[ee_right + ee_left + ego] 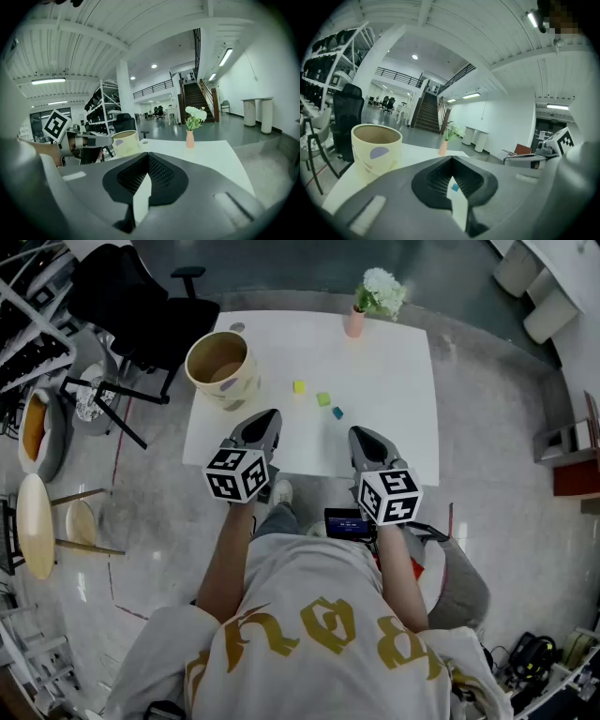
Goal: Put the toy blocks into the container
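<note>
The left gripper (pixel 268 418) is clenched on nothing, its jaws meeting at the tips, and it hangs at the near edge of the white tabletop (pixel 394 427). The right gripper (pixel 361 434) is just to the right of it, also at the near edge. Its jaws are pressed together in the same way and are empty.

Three toy blocks lie on the tabletop beyond both grippers, in a short diagonal row, each apart from the next:
- The yellow block (pixel 299 387) is farthest and leftmost.
- The green block (pixel 322 398) is in the middle.
- The blue block (pixel 337 412) is nearest, between the two gripper tips and slightly beyond them.

In the left gripper view, the blue block shows through the narrow slit under the closed jaws.

The container (pixel 222 367), a cream-coloured bucket, stands upright at the far left corner of the tabletop, well apart from the blocks and beyond the left gripper. A pink vase (pixel 354 322) of flowers stands at the far edge.
</note>
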A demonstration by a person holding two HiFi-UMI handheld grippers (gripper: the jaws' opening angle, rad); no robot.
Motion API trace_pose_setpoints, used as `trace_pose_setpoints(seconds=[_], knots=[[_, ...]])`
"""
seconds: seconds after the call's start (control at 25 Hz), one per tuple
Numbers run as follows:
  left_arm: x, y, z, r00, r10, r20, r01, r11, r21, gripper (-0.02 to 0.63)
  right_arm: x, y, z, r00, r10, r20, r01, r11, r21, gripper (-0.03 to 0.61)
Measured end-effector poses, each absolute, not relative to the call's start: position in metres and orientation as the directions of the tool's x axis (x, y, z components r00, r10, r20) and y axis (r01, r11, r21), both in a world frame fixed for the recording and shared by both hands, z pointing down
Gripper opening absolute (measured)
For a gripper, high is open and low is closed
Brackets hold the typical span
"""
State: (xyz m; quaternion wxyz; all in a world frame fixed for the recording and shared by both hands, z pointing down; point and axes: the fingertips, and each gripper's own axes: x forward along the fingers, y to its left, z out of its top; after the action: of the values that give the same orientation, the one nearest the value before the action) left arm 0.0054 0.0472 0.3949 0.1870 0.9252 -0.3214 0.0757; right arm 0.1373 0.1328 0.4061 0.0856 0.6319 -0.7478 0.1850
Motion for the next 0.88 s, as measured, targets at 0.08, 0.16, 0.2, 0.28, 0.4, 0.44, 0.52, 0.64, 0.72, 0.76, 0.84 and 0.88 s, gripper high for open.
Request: trace_pose_setpoints(seconds=[0.08,0.16,0.2,0.28,0.4,0.44,0.52,0.64,0.72,0.76,0.84,0.88], knots=[[0.006,0.047,0.397,0.781,-0.567,0.264,-0.625,-0.721,0.3,0.0,0.139,0.133,0.406,-0.183,-0.915,0.36,-0.978,0.131,-0.165,0.02],[0.006,0.048,0.398,0.779,-0.567,0.267,-0.627,-0.719,0.3,0.0,0.142,0.135,0.406,-0.18,-0.916,0.359,-0.978,0.128,-0.164,0.02],[0.006,0.049,0.398,0.778,-0.568,0.269,-0.628,-0.718,0.3,0.0,0.143,0.136,0.406,-0.18,-0.917,0.357,-0.978,0.128,-0.166,0.02],[0.005,0.05,0.4,0.774,-0.571,0.274,-0.632,-0.715,0.298,0.0,0.144,0.137,0.406,-0.182,-0.918,0.352,-0.977,0.127,-0.174,0.021],[0.004,0.051,0.405,0.765,-0.576,0.289,-0.643,-0.709,0.289,0.0,0.147,0.137,0.407,-0.17,-0.921,0.352,-0.98,0.119,-0.162,0.023],[0.004,0.051,0.407,0.761,-0.577,0.297,-0.647,-0.708,0.284,0.0,0.148,0.136,0.409,-0.165,-0.92,0.357,-0.982,0.118,-0.15,0.023],[0.004,0.051,0.412,0.754,-0.578,0.311,-0.654,-0.706,0.272,0.002,0.147,0.134,0.414,-0.161,-0.913,0.374,-0.984,0.119,-0.133,0.073],[0.007,0.047,0.425,0.746,-0.569,0.346,-0.658,-0.71,0.252,0.002,0.147,0.129,0.425,-0.16,-0.902,0.401,-0.985,0.12,-0.122,0.092],[0.01,0.043,0.435,0.74,-0.558,0.375,-0.659,-0.713,0.24,0.001,0.15,0.123,0.433,-0.157,-0.894,0.419,-0.986,0.115,-0.124,0.098],[0.012,0.039,0.44,0.739,-0.553,0.385,-0.658,-0.714,0.239,0.0,0.152,0.119,0.437,-0.155,-0.89,0.429,-0.986,0.11,-0.126,0.1],[0.016,0.032,0.449,0.741,-0.54,0.399,-0.654,-0.714,0.248,0.0,0.156,0.113,0.445,-0.15,-0.88,0.451,-0.986,0.101,-0.131,0.101],[0.017,0.027,0.454,0.742,-0.533,0.407,-0.652,-0.715,0.252,0.001,0.158,0.109,0.45,-0.148,-0.874,0.463,-0.986,0.098,-0.131,0.103]])
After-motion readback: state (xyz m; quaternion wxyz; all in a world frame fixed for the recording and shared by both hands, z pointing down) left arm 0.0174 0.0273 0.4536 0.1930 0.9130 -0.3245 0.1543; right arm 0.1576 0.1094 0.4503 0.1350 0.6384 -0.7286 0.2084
